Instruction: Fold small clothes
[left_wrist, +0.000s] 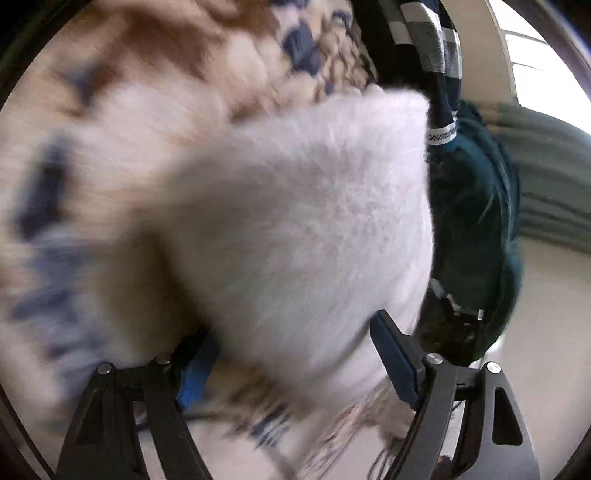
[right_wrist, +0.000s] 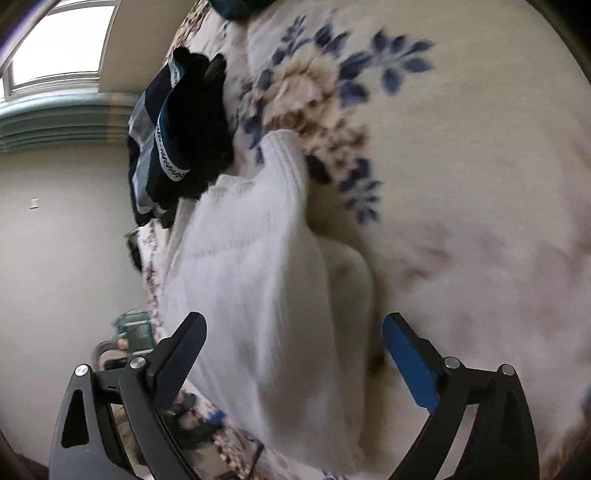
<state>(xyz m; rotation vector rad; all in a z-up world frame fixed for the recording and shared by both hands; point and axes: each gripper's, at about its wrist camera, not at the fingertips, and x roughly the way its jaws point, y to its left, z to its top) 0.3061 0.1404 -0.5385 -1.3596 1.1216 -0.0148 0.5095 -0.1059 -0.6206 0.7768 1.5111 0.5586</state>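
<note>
A white fuzzy sock (left_wrist: 303, 221) fills the middle of the left wrist view, lying on a cream blanket with blue and brown flowers (left_wrist: 122, 110). My left gripper (left_wrist: 295, 354) is open, its fingers either side of the sock's near end; the left pad is partly hidden by the cloth. In the right wrist view the same white sock (right_wrist: 266, 258) lies folded over on the blanket (right_wrist: 461, 203). My right gripper (right_wrist: 295, 343) is open with the sock's near part between its fingers. Both views are blurred.
A pile of dark clothes lies past the sock: navy and grey checked cloth (left_wrist: 432, 44), a dark teal garment (left_wrist: 476, 240), and black socks with a patterned band (right_wrist: 184, 129). The blanket's edge runs along the left (right_wrist: 155, 266), with the wall and a window (right_wrist: 62, 40) beyond.
</note>
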